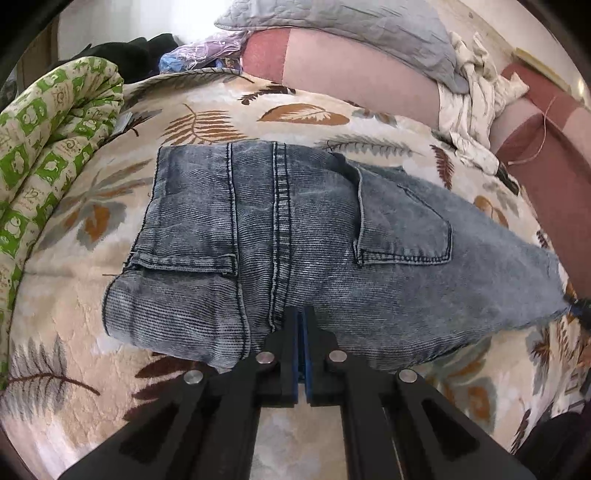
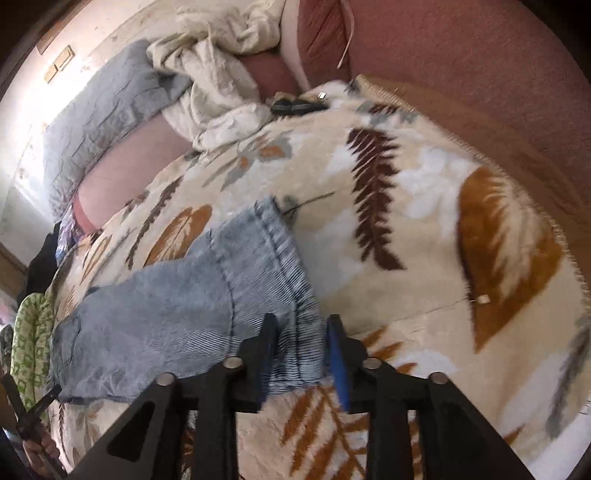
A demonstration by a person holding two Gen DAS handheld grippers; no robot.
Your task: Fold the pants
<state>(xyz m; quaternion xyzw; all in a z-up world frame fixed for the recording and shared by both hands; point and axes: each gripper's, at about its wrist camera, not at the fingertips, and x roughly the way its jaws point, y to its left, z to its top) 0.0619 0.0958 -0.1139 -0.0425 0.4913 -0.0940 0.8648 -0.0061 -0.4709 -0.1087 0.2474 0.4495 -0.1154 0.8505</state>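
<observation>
- The pants (image 1: 295,236), grey-blue washed denim, are laid flat on a leaf-patterned blanket (image 1: 229,114) that covers the bed; the waistband is seen at the left of the left wrist view, a back pocket toward the right.
- The left gripper (image 1: 303,332) is seen with its blue-padded fingers brought together at the near edge of the pants, on the centre seam; whether cloth is pinched between them cannot be told, as the tips hide the contact.
- The right gripper (image 2: 301,350) is held with its fingers apart, straddling the hemmed leg end of the pants (image 2: 207,291), cloth lying between the two pads without being squeezed.
- A green-patterned quilt (image 1: 48,155) is rolled up beside the waistband side of the pants.
- A grey pillow (image 1: 332,33) and a crumpled white cloth (image 1: 476,96) are lying at the far side of the bed, well apart from the pants.
- No container is shown in either view.
</observation>
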